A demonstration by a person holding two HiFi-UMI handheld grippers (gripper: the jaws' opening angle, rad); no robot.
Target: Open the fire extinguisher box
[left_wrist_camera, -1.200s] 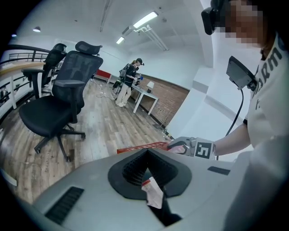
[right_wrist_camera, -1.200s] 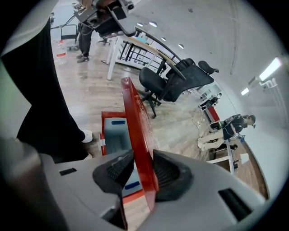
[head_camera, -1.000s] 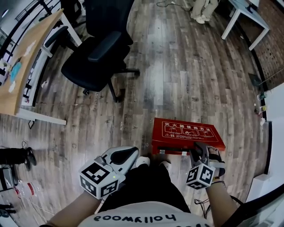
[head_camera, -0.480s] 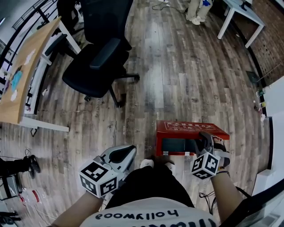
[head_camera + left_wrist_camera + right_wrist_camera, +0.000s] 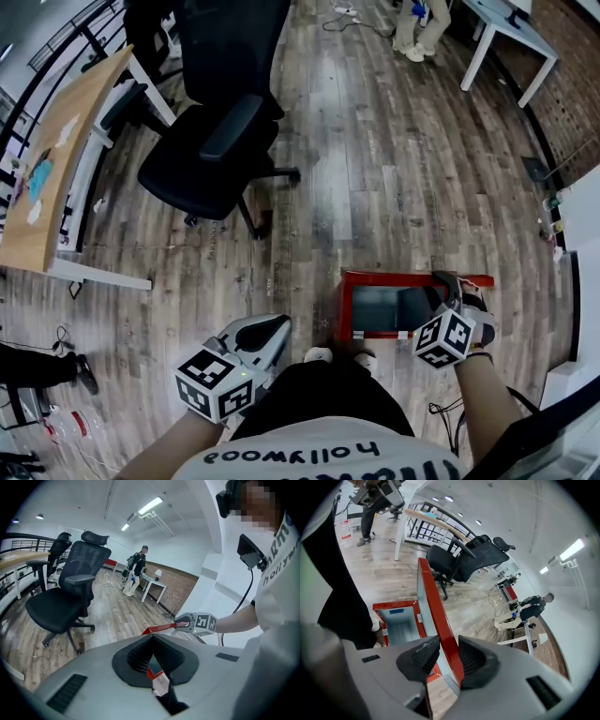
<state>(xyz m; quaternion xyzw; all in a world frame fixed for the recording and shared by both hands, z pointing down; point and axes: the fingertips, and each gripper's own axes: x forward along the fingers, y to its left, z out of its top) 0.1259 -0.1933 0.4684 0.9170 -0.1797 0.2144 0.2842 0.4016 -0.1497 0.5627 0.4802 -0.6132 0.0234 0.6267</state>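
The right gripper is reaching forward, jaws grasping the upright lid of the fire extinguisher box, while the left gripper is hovering low, clenched empty

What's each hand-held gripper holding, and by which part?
The right hand-held gripper clamps the red lid by its free edge; left hand-held gripper holds nothing.

left tool: jaws together, held low | right tool: arm extended, jaws clamped on lid

2 grippers, 1 red ext. box, 2 blk chairs, 2 desks
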